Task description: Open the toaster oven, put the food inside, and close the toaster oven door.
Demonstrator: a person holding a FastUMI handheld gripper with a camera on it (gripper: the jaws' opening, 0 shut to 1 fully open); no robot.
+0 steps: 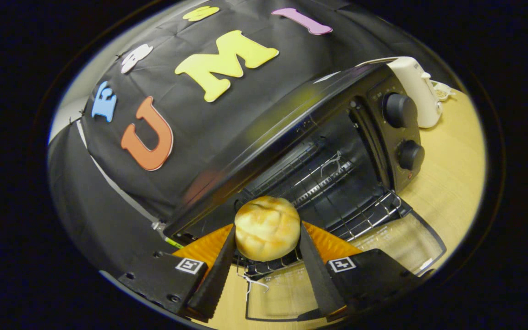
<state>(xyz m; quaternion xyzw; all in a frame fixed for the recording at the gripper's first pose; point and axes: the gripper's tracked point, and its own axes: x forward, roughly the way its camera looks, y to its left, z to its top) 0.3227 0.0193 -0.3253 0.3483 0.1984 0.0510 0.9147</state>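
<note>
At the left, the hand-held gripper [267, 238] is seen with its two dark, ridged fingers [218, 270] closed in from either side on a round, golden-brown bread roll [267, 228], so that the roll is gripped between them near their tips. Behind the fingers, orange ribbed parts of the gripper body are visible, and a small square marker is carried on each black finger block. Just beyond the roll, the black metal toaster oven [291, 137] is found standing on a light wooden tabletop [452, 169], with its glass door [397, 238] folded down flat toward the gripper. The roll is held above the door's hinge edge, at the mouth of the oven cavity. Inside, a wire rack [360, 213] is seen, partly drawn out over the door. Further right, two round black knobs [400, 110] are set one above the other on the oven's control panel. Beyond the oven, at the far right, a white plastic appliance [417, 89] is placed on the tabletop.
</note>
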